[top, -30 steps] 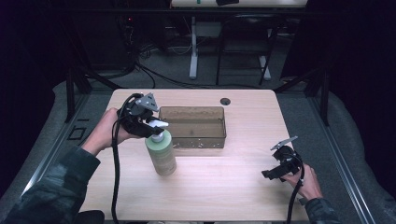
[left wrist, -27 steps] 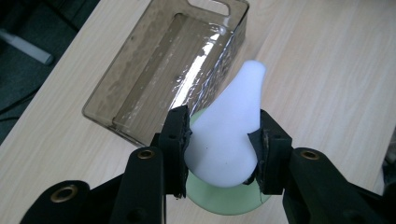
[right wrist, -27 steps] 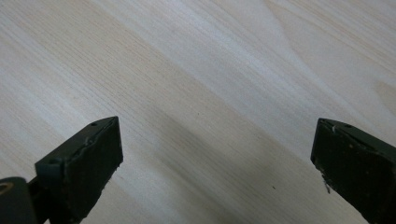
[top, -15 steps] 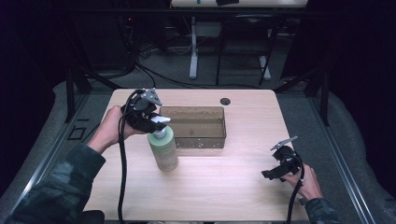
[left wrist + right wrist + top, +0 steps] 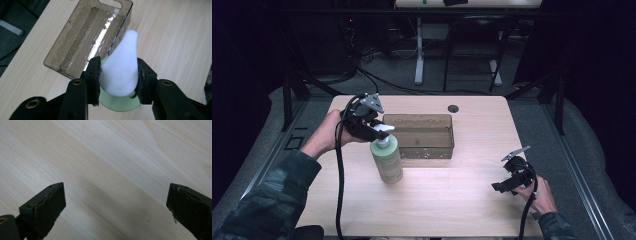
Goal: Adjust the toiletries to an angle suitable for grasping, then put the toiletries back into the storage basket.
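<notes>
Green pump bottle (image 5: 387, 160) upright on the wooden table (image 5: 472, 200), just beside the near left corner of the tinted plastic bin (image 5: 419, 136). Left gripper (image 5: 379, 131) clamped on the bottle's white pump head (image 5: 385, 129); in the left gripper view both black jaws pressed against the sides of that white pump head (image 5: 123, 67), spout pointing toward the bin (image 5: 82, 37). Only a crescent of the bottle's green shoulder (image 5: 117, 103) visible there under the pump; body hidden below the jaws. Whether the bottle base touches the table or sits slightly off it: cannot tell from above. No label or print readable on the bottle; front face plain green at this size. No writing visible on the bin either, only glare streaks on its floor and a handle cut-out at the far end.

Bin interior dim in the high view, contents hard to make out; nothing seen in it in the left gripper view.

Right gripper (image 5: 507, 186) well to the right of the bin and nearer the table's front edge, held in the right hand (image 5: 537, 192). In the right gripper view, jaws spread wide over bare wood, nothing between them, tips cut off by the picture's bottom edge.

Small dark round hole (image 5: 453, 108) in the tabletop just behind the bin. Left sleeve (image 5: 267, 200) cut off at the bottom edge.
</notes>
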Available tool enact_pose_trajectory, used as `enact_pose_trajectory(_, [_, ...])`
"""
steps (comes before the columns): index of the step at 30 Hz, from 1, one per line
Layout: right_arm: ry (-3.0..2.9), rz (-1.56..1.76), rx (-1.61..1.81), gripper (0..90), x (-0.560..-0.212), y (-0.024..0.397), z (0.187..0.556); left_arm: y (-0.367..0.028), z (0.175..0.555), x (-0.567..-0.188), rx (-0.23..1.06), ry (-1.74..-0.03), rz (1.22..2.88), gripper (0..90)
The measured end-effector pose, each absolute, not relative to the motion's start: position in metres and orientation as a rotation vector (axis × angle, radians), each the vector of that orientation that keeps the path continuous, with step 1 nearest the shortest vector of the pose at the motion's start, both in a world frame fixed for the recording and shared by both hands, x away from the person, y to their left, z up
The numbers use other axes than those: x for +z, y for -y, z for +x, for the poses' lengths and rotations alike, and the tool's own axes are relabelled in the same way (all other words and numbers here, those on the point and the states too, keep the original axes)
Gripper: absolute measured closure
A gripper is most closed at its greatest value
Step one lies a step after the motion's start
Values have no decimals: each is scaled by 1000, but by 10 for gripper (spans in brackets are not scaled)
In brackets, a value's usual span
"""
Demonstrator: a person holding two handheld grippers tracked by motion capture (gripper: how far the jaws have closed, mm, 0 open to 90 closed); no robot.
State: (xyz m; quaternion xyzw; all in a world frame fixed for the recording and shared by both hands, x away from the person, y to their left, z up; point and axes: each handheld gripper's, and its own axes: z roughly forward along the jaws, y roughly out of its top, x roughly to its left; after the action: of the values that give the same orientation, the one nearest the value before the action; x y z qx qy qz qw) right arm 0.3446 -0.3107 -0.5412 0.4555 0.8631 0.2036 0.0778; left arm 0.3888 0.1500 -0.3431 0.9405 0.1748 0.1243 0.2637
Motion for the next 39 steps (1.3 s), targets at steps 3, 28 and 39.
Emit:
enact_pose_trajectory(3, [-2582,1366,609,20,-541,311,345,-149,389,-343,339,-471,2547,622])
enact_pose_trajectory(28, [-2578,1349,604,0,-541,312,344,-145,389,-337,351,-510,2555,624])
enact_pose_trajectory(39, [-2588,1341,588,0,-542,312,345,-142,388,-319,366,-496,2575,624])
